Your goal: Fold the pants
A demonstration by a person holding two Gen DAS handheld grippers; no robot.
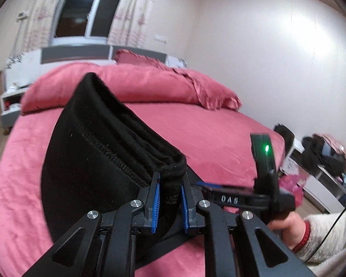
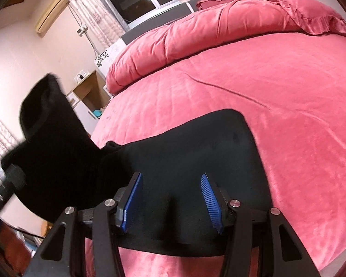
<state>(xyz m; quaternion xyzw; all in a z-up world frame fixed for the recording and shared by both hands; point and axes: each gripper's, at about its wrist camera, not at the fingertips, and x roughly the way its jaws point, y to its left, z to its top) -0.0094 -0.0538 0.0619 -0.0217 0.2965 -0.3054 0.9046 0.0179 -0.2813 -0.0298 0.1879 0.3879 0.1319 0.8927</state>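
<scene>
Black pants (image 1: 92,150) rise from a pink bed (image 1: 207,133) in the left wrist view. My left gripper (image 1: 170,196) is shut on a thick stack of their folded edges, and the cloth arcs up and away from the pads. In the right wrist view the rest of the pants (image 2: 196,143) lies flat on the bed (image 2: 288,92), with the lifted part (image 2: 48,127) raised at the left. My right gripper (image 2: 170,198) hovers over the flat part, its blue pads (image 2: 132,198) wide apart and pinching nothing. A person's hand (image 1: 285,226) in a pale sleeve holds that gripper.
A rolled pink duvet (image 1: 126,85) and a pillow (image 1: 138,56) lie at the head of the bed under a dark window. A white nightstand (image 1: 9,106) stands at the left. A rack with dark clothes (image 1: 322,154) stands at the right by the wall.
</scene>
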